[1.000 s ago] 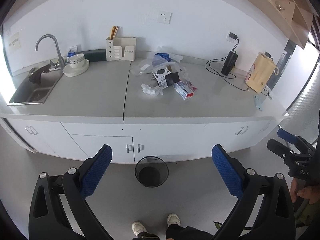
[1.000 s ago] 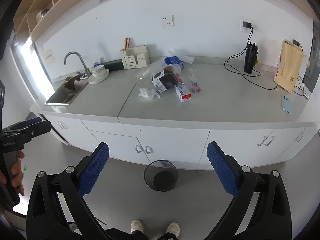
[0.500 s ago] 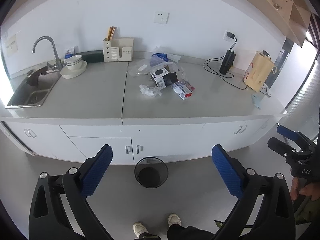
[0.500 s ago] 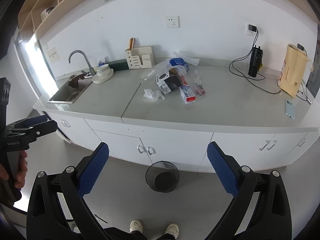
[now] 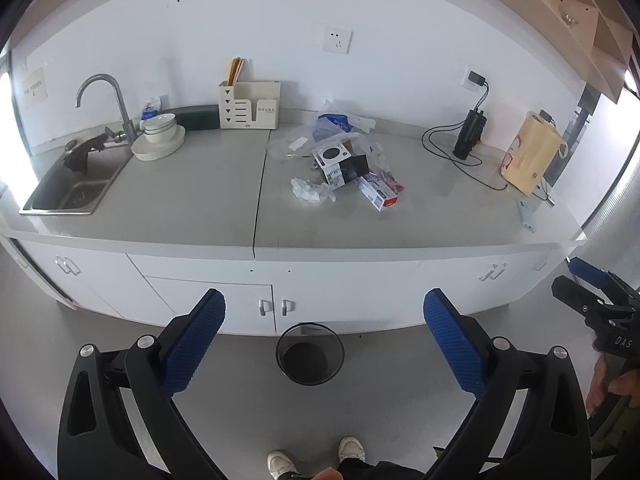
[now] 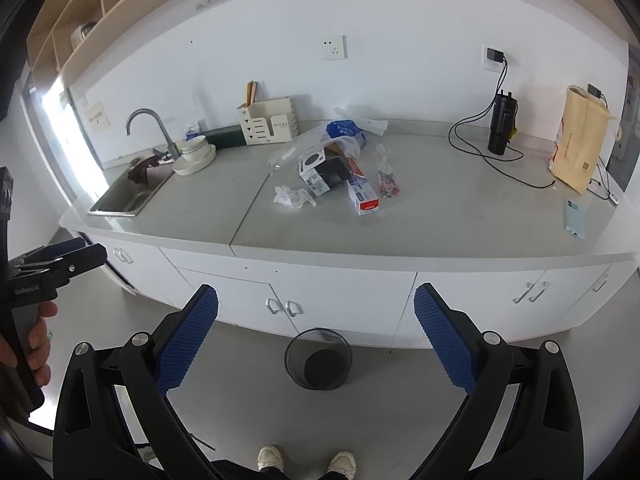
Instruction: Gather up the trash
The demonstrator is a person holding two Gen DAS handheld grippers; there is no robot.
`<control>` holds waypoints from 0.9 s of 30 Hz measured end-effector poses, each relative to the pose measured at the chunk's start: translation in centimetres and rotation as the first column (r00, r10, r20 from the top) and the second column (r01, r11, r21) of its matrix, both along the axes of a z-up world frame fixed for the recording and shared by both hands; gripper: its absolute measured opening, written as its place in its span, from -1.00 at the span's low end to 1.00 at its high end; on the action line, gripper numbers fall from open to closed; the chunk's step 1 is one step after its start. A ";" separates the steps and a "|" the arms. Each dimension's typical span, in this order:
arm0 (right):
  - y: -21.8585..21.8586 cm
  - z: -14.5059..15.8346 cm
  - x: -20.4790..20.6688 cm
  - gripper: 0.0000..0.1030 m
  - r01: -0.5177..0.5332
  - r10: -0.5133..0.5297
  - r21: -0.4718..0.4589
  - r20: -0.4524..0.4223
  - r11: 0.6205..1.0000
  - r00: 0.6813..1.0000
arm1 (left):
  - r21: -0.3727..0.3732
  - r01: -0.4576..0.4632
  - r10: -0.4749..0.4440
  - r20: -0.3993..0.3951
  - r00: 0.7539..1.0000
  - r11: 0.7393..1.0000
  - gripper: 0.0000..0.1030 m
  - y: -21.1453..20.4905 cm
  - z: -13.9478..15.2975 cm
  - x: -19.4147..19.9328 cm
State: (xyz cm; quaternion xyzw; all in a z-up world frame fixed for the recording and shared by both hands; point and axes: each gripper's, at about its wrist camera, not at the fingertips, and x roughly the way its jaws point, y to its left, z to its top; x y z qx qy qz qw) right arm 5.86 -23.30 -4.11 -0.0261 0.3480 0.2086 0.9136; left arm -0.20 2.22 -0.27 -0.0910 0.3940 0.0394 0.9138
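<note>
The long grey countertop runs left to right ahead of me, white cabinets under it, and I'm standing back on bare floor with room all round. Down low, the black mesh bin sits on the floor just in front of the cabinet doors, between my left gripper fingers in that view. My left gripper is spread wide, holding nothing; my right gripper is spread wide too, empty, framing the same bin. Up on the counter, well beyond both, lies the trash pile: clear plastic bags at the far side, a black-and-white box, a red-and-white carton right of it, and a crumpled white tissue nearest the counter's front edge, which stays clear along its length.
</note>
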 end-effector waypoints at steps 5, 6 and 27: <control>-1.0 0.3 1.5 0.94 0.005 -0.005 0.012 -0.001 1.000 1.000 | -0.003 -0.009 0.009 0.000 1.000 1.000 0.89 -0.3 0.2 1.2; -1.3 0.4 1.9 0.94 0.005 -0.005 0.016 -0.001 1.000 1.000 | -0.017 -0.014 0.014 -0.001 1.000 1.000 0.89 -0.3 0.2 1.6; -4.8 0.0 13.9 0.94 0.029 -0.029 0.006 0.016 1.000 0.999 | -0.036 -0.136 0.137 0.014 0.990 0.990 0.89 1.3 0.1 10.9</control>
